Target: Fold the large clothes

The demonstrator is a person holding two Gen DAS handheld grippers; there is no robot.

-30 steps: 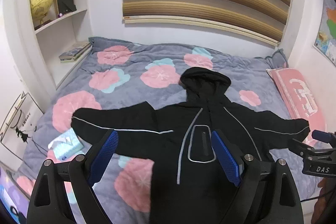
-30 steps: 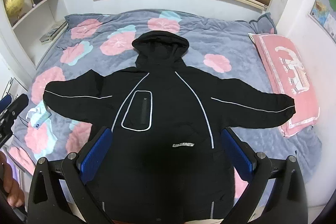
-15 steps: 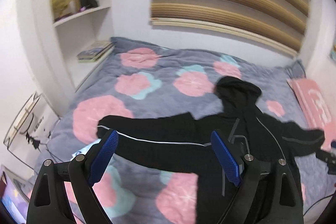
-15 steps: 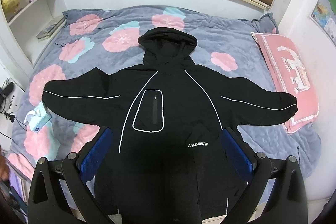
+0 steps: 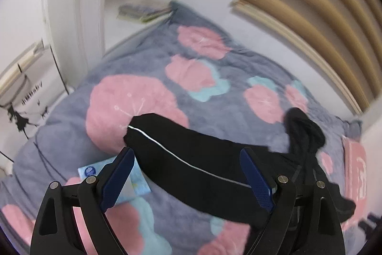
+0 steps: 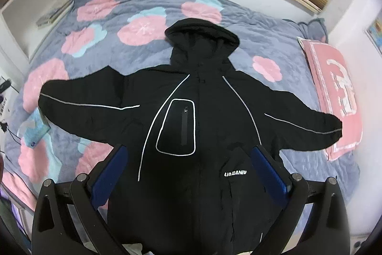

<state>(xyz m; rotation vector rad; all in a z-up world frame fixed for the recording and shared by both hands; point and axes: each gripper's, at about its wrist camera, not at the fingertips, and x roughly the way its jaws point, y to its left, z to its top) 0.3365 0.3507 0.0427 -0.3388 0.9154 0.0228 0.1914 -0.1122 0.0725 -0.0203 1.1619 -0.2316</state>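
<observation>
Left wrist view: the left gripper [image 5: 188, 173] is spread wide and holds nothing, hanging above the near sleeve [image 5: 191, 159] of a black hooded jacket [image 5: 238, 171]. The sleeve lies flat on the bed [image 5: 167, 51], its cuff [image 5: 133, 133] resting on a pink flower of the grey plush blanket. A thin reflective stripe [image 5: 167, 149] runs along the sleeve. A pale blue packet [image 5: 138, 183] lies just beside the cuff, partly behind the left finger. The picture is blurred, so fabric detail is hard to read

Right wrist view: the right gripper [image 6: 188, 173] is also spread wide and empty, over the lower front of the jacket [image 6: 203, 135], which lies face up with both sleeves out and the hood [image 6: 203, 35] toward the wall. White piping outlines a chest pocket [image 6: 177, 126]. A pink pillow [image 6: 334, 92] touches the far cuff [image 6: 331, 128]

The jacket looks padded and soft, with a smooth shell, so it will probably be bulky, floppy and a little slippery. A cuff or a hem corner looks the best hold, pinching through all layers
</observation>
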